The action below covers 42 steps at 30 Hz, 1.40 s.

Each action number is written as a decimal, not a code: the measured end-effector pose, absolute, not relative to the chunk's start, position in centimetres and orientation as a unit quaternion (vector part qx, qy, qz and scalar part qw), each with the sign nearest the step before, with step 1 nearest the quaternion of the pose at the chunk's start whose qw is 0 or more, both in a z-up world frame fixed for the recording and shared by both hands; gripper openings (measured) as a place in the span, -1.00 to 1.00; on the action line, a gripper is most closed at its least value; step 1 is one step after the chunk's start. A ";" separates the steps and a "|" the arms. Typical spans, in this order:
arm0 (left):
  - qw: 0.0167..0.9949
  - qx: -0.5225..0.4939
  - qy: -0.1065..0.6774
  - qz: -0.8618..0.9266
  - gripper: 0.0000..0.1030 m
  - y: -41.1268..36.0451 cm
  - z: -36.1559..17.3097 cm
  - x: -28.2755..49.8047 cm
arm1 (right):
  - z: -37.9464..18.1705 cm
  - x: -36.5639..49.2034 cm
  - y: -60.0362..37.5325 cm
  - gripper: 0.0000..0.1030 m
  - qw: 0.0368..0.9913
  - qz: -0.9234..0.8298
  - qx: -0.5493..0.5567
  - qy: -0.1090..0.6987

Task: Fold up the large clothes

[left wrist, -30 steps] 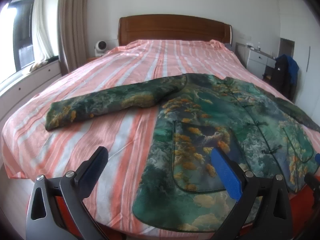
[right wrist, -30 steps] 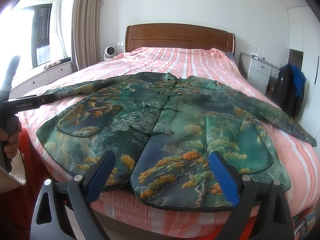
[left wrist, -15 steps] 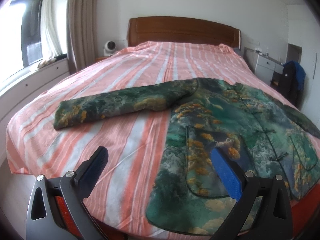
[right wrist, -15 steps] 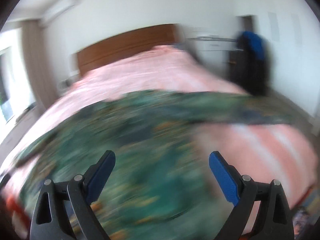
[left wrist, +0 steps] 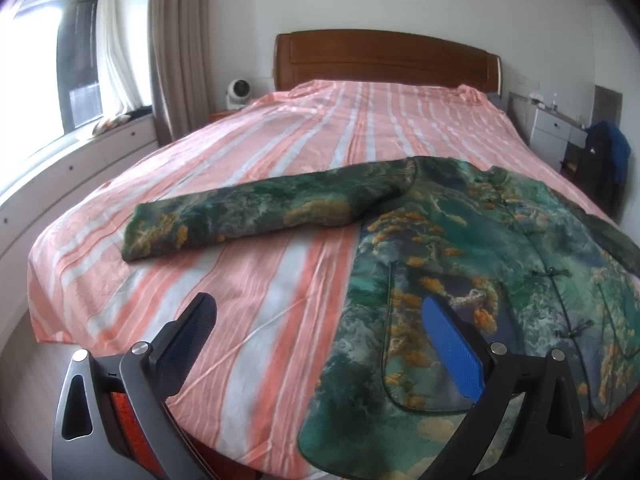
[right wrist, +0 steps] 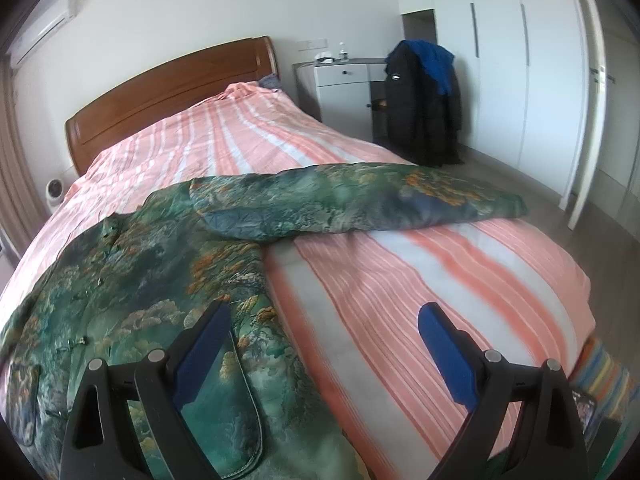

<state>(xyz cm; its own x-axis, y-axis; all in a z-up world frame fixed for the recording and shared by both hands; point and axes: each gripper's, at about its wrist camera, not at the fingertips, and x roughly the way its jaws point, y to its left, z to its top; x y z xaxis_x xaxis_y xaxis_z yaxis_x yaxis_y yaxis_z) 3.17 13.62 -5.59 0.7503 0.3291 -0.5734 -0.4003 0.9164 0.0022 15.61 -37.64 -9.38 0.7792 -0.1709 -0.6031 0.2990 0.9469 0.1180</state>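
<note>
A green jacket (left wrist: 472,264) with an orange and blue landscape print lies flat, front up and buttoned, on the striped bed. One sleeve (left wrist: 256,212) stretches out to the left in the left wrist view. The other sleeve (right wrist: 380,200) stretches right in the right wrist view, where the jacket body (right wrist: 152,292) fills the lower left. My left gripper (left wrist: 320,332) is open and empty above the bed's near edge, by the jacket's left hem. My right gripper (right wrist: 324,340) is open and empty by the jacket's right hem.
The bed (left wrist: 360,132) has a pink and white striped sheet and a wooden headboard (left wrist: 384,60). A window bench (left wrist: 80,152) runs along the left. A white cabinet (right wrist: 344,92), a chair with dark coats (right wrist: 424,100) and wardrobes (right wrist: 520,60) stand on the right.
The left gripper has shifted left, bringing the left sleeve into the middle of its view. The right gripper has swung right, from facing the jacket front to facing the right sleeve and bare sheet.
</note>
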 end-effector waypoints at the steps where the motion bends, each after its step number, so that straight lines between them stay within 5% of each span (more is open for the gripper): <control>1: 0.933 -0.063 0.296 0.198 0.99 13.7 -5.6 3.2 | -9.6 16.0 -37.8 0.82 0.938 -0.117 0.104 0.308; 8: 0.926 -0.061 0.310 0.206 0.99 13.9 -6.4 3.6 | -11.3 19.0 -43.6 0.82 0.930 -0.006 0.231 0.287; 17: 0.920 -0.055 0.327 0.209 0.99 13.6 -7.7 4.5 | -16.4 23.5 -60.1 0.82 0.820 -0.096 0.497 0.267; 20: 0.919 -0.056 0.327 0.212 0.99 13.6 -7.7 4.5 | -16.8 25.1 -62.7 0.55 0.797 -0.126 0.537 0.247; 23: 0.922 -0.055 0.318 0.215 0.99 13.7 -7.4 4.2 | -16.2 27.1 -63.7 -0.44 0.803 -0.188 0.491 0.280; 25: 0.923 -0.055 0.312 0.218 0.99 14.0 -7.3 3.9 | -13.9 28.2 -62.4 -0.66 0.832 -0.239 0.398 0.304; 35: 0.925 -0.078 0.307 0.208 0.99 15.3 -8.2 3.4 | 4.5 32.2 -35.2 -0.69 0.970 0.026 0.090 0.226; 41: 0.926 -0.085 0.297 0.215 0.99 16.4 -8.3 2.1 | -0.4 35.9 -19.6 -0.63 0.949 0.111 0.028 0.293; 42: 0.926 -0.089 0.297 0.218 0.99 16.7 -8.4 1.9 | -2.1 36.5 -17.9 -0.31 0.940 0.117 0.025 0.320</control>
<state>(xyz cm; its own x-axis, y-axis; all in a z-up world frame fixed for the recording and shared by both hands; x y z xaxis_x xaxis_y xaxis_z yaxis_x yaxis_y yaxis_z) 1.92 16.74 -8.36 0.7289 0.3502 -0.5882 -0.4554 0.8896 -0.0347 36.52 -17.90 -2.10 0.7682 0.2361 -0.5951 -0.2039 0.9713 0.1222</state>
